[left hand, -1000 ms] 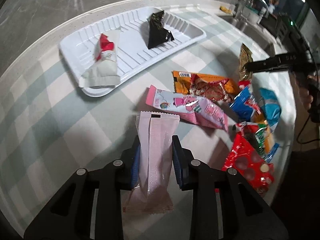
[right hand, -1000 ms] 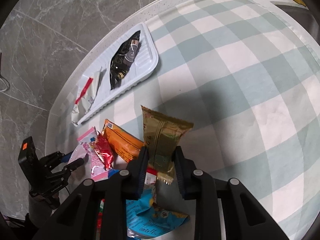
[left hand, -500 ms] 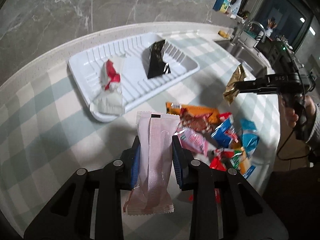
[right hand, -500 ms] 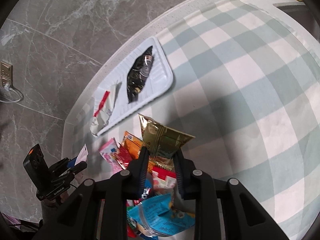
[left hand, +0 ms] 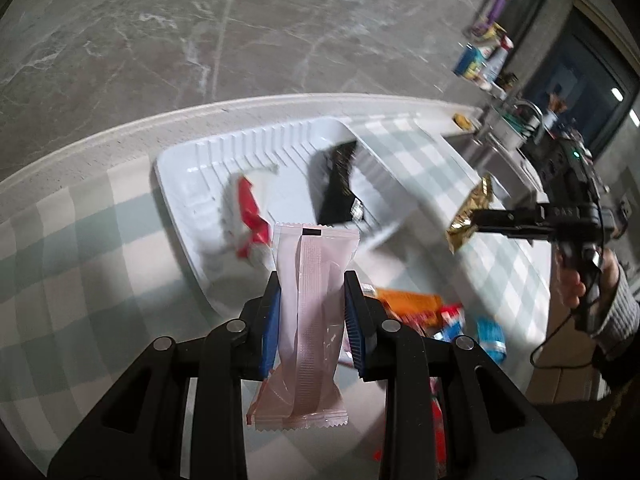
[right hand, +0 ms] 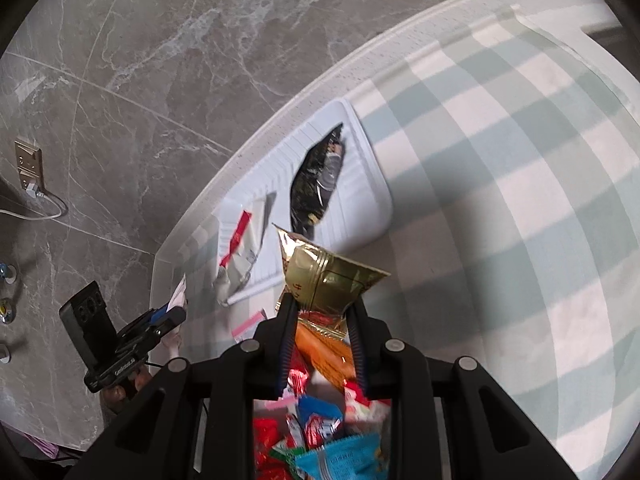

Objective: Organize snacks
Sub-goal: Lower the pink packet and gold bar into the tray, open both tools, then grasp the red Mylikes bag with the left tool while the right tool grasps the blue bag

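- While the left gripper [left hand: 312, 316] is clenched on a pale pink snack packet [left hand: 308, 320], that packet stands upright between the blue pads [left hand: 270, 328], its top edge poking out past the fingertips and its crimped bottom edge hanging back toward the camera.
- Ahead of the left fingertips lies a white ribbed tray [left hand: 192, 184] on a checked tablecloth [left hand: 80, 280].
- On the tray, just beyond the pink packet's top, lies a red-and-white packet [left hand: 250, 212]; a black packet [left hand: 340, 184] lies further ahead and to the right of it.
- Right of and below the left jaws lies a loose pile of snacks [left hand: 440, 316], orange, red and blue among them.
- Closed in the same way, the right gripper [right hand: 322, 320] pinches a gold packet [right hand: 328, 276] by its lower end; the packet fans out above the fingertips.
- Ahead of the gold packet is the same tray [right hand: 368, 216], the black packet [right hand: 320, 180] straight ahead and the red-and-white packet [right hand: 240, 240] ahead to the left.
- Under and behind the right jaws sits the pile [right hand: 320, 420].
- Both packets hang clear of the cloth.
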Demonstrator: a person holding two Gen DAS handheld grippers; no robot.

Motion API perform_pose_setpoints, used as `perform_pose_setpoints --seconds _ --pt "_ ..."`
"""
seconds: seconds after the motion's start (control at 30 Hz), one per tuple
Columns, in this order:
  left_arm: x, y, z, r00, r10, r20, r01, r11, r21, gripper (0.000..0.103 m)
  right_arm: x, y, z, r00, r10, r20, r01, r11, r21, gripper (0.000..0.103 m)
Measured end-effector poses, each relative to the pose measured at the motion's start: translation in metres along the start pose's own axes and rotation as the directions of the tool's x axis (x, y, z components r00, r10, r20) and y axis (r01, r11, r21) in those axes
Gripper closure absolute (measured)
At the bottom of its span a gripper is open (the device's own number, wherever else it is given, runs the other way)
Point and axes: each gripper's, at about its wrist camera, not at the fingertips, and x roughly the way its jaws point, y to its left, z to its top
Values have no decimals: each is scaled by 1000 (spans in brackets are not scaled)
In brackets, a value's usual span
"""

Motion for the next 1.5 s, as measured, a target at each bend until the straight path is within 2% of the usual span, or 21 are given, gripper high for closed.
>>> perform_pose_setpoints --seconds 0.23,0.5,0.7,0.8,0.87,0.93,0.97,1.03,1.27,1.5 --pt "19 33 33 1000 21 22 -18 994 -104 76 19 13 32 1000 -11 -18 10 999 -53 76" --pt "48 56 62 996 87 14 -84 987 -140 76 47 11 62 998 -37 -49 34 997 -69 76" --pt "69 69 69 990 143 -2 -141 979 -148 75 70 9 74 995 -78 -69 71 992 -103 75" --pt "80 74 69 987 159 -27 -161 975 -152 75 80 10 79 991 -111 -72 103 988 -116 73" --pt "83 76 67 984 176 -28 -178 971 -158 75 82 10 81 990 -126 -69 117 985 -126 67" --pt "86 77 68 982 190 -23 -191 968 -161 72 82 12 82 988 -142 -58 132 981 -142 59" --pt "86 77 68 980 200 -19 -200 966 -163 70 81 13 82 988 -144 -54 135 980 -147 59" --pt "85 76 67 979 204 -8 -202 965 -166 60 78 16 81 989 -141 -46 133 979 -155 59" --pt "58 60 63 974 224 43 -216 966 -144 60 56 31 63 988 -154 -16 146 962 -229 53" --pt "27 25 40 976 211 61 -205 974 -94 59 17 41 24 986 -165 13 162 945 -284 49"
